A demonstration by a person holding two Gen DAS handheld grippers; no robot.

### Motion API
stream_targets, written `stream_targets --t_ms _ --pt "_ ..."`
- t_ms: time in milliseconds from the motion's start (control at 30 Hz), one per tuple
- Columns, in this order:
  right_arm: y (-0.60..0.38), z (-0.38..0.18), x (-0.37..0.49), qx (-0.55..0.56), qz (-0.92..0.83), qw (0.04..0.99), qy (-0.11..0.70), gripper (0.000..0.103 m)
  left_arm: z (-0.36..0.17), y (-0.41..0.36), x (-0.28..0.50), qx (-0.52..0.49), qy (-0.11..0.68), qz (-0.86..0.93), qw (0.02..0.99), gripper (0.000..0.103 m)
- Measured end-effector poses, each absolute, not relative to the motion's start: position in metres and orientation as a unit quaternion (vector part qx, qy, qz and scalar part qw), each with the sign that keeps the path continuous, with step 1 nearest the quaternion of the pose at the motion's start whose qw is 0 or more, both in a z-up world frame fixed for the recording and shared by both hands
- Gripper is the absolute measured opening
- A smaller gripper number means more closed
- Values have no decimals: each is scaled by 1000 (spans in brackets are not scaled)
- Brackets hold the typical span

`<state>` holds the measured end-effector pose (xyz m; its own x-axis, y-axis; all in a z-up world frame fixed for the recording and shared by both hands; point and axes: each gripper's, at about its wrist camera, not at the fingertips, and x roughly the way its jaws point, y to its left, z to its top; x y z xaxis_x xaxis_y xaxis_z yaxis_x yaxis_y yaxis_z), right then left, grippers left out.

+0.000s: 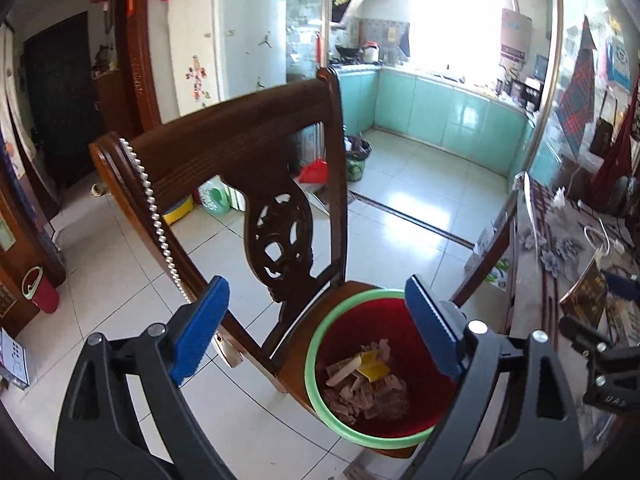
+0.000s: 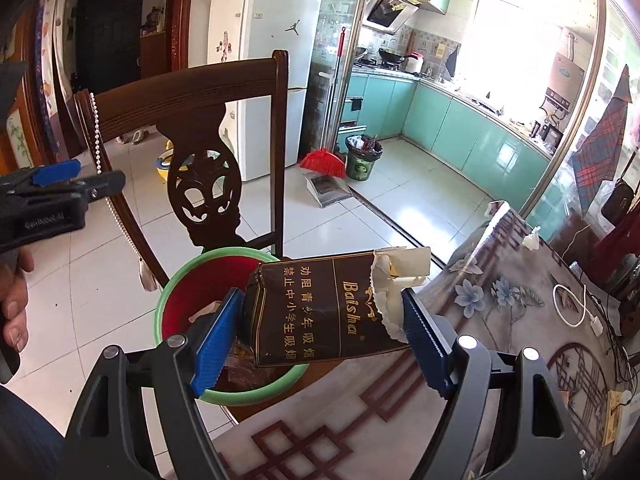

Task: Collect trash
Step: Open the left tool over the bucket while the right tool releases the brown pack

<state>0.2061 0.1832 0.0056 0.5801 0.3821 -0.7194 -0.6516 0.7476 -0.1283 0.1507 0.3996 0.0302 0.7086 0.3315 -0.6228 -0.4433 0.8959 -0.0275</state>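
Note:
A red trash bin with a green rim stands on the seat of a dark wooden chair and holds paper scraps. My left gripper is open and empty, just above the bin's near side. My right gripper is shut on a dark brown torn-open Baisha cigarette pack, held over the table edge and the right part of the bin. The pack and right gripper show at the right edge of the left wrist view. The left gripper shows at the left of the right wrist view.
A table with a floral cloth lies to the right, with a white cable and crumpled paper on it. Behind the chair are a white fridge, a red broom and a green kitchen bin.

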Motion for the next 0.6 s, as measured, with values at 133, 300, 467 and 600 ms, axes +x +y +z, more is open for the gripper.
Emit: stream_targets --t_ms 133,300,467,600 --pt "207 -3 205 -194 317 859 352 76 44 418 134 -127 282 241 920 95" --pt "239 -17 205 -197 340 846 360 76 53 436 117 -169 249 267 916 98" --pt "270 -42 208 -214 350 832 372 76 53 443 110 -188 242 270 913 98" --pt "283 -63 215 -214 343 827 389 76 52 443 110 -188 242 269 913 98"
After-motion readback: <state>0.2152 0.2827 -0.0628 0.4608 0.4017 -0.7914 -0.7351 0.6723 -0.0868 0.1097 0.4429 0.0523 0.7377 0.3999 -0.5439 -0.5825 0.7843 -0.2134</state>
